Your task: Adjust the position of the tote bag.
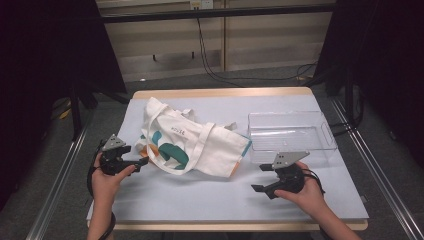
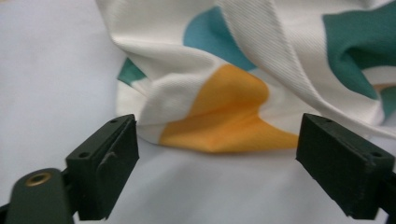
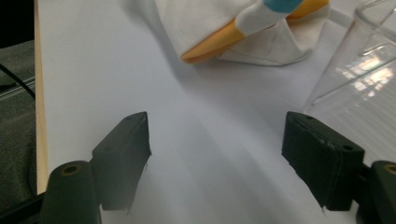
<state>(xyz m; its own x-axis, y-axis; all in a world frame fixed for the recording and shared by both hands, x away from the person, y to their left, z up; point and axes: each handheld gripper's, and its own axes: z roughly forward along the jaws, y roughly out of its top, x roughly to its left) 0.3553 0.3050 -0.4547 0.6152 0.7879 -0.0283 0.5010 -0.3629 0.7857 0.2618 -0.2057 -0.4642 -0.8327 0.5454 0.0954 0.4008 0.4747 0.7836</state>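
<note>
Here, a white cloth tote bag [image 1: 190,142] lies crumpled on a pale table top [image 1: 200,200], left of the middle. It bears teal, blue and orange shapes and a small line of print too small to read. Its long white straps loop across the top of it, one curling toward the near edge of the bag.

The left gripper [image 1: 141,162] sits just beside the bag's left lower corner, held in the person's left hand [image 1: 107,172]. In the left gripper view its two black jaws stand wide apart, with the bag's orange corner [image 2: 224,116] lying just ahead of the gap; the pads do not press on the cloth, and nothing is held.

The right gripper [image 1: 261,178] is near the front right of the table, in the person's right hand [image 1: 307,192], well apart from the bag's right end. In the right gripper view its jaws are also spread wide with only bare table between them, and the bag's orange and white edge [image 3: 243,32] lies farther off.

A clear plastic bin [image 1: 290,135] stands to the right of the bag, just beyond the right gripper. Beyond the table are dark curtains at both sides and a black cable [image 1: 210,60] hanging down a light wall to a grey floor.
</note>
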